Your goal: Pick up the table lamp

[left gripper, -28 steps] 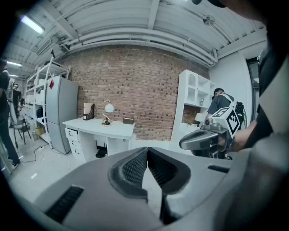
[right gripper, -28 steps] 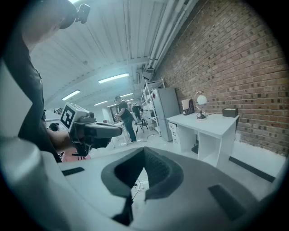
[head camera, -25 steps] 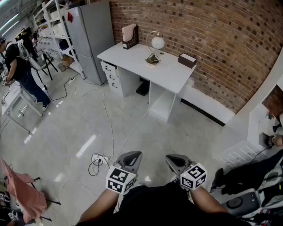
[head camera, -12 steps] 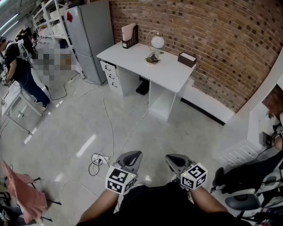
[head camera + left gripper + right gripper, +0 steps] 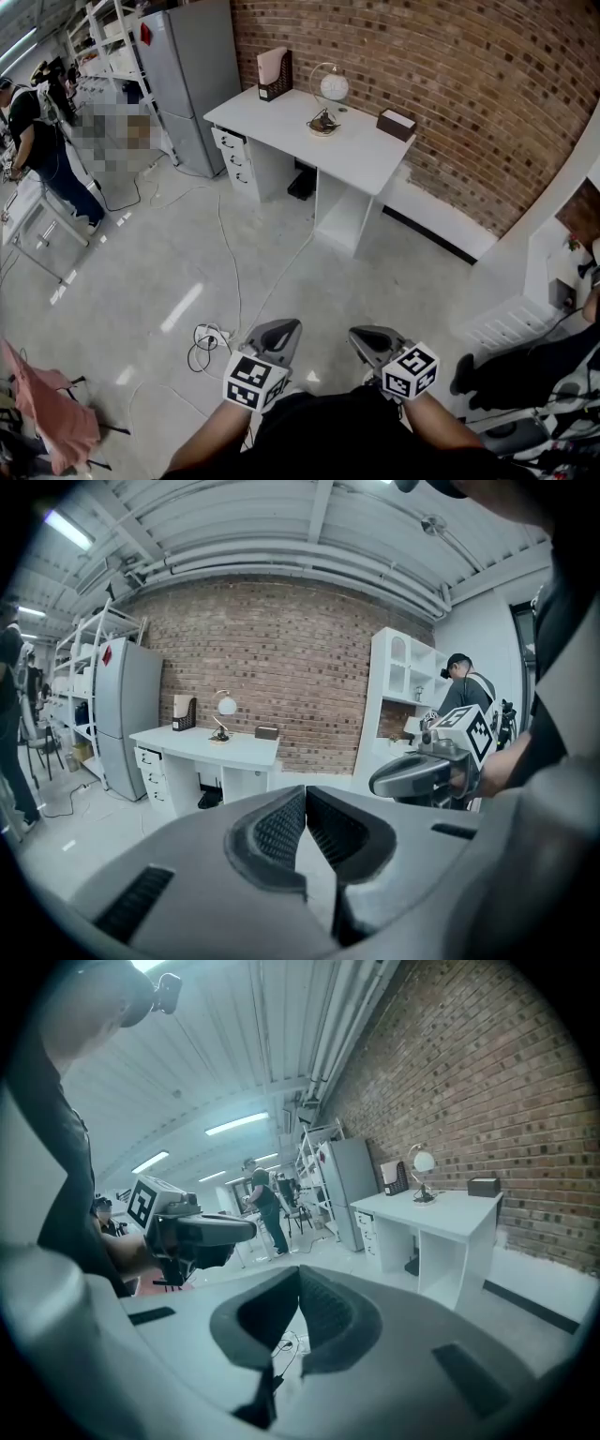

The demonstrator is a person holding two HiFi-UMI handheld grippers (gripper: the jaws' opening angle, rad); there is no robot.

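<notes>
The table lamp [image 5: 323, 124] stands on the white tabletop [image 5: 361, 155], close to the back edge against the brick wall [image 5: 450, 84] and about midway along it. Its round white globe hangs from a thin hoop over a small base. It is upright and nothing touches it.

Nothing has changed over the last second. The lamp sits where it was, and both of my hand-held grippers hover in the same place, low and close to my body, well apart from the tabletop across open floor [image 5: 169, 272]. I judge that the task has not really started; the whole approach is still to be made.

The left hand-held gripper [image 5: 284, 328] has its jaws together with nothing between them. The right hand-held gripper [image 5: 358, 335] is the same, closed and empty. Either one would have to open before it could take the lamp, probably by the hoop or the stem.

A dark file holder [image 5: 275, 77] stands at the back left corner of the tabletop with a pale folder upright in it. A small brown box [image 5: 397, 126] lies near the back right corner, closed, so I cannot tell what is in it. The drawers [image 5: 232, 155] under the left end are shut. A cable [image 5: 211, 339] lies coiled on the floor ahead of me.
</notes>
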